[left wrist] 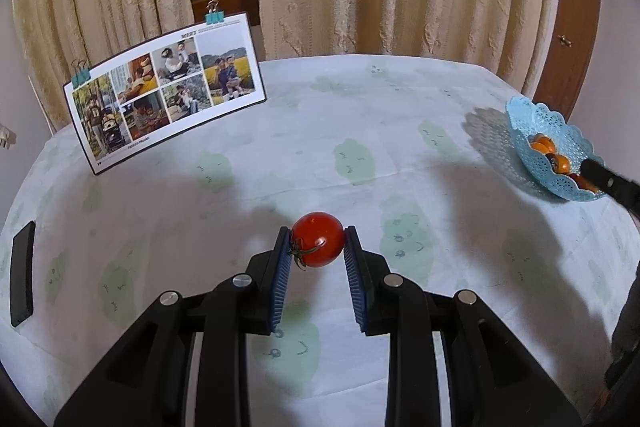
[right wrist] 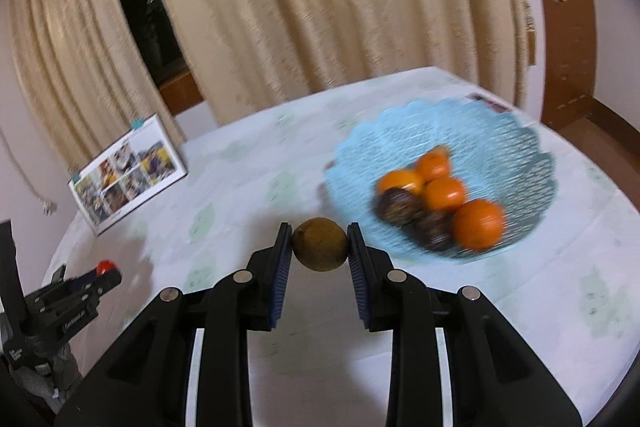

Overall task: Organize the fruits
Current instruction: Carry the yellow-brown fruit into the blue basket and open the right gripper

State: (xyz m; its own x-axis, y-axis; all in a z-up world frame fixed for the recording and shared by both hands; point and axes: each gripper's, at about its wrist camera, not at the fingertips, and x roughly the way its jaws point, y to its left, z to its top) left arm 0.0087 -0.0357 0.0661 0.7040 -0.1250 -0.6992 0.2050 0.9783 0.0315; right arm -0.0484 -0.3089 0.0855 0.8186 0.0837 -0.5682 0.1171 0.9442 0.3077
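While left hand-held gripper (left wrist: 317,241) clamps tomato (left wrist: 318,239), right hand-held gripper (right wrist: 319,245) clamps brown fruit (right wrist: 320,245), beside basket (right wrist: 532,163) rim.

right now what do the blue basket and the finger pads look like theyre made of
Blue basket: likely moulded plastic, matte, with lace-like perforations and a scalloped rim. Pads on the left gripper fingers: probably rubber, blue and finely ribbed, on black hard-plastic bodies.

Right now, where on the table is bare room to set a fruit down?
The broad cloth between the photo card and the blue basket is bare, and so is the strip in front of the left tongs holding the tomato. The basket's middle is crowded with oranges and dark fruits. Its far side has room.
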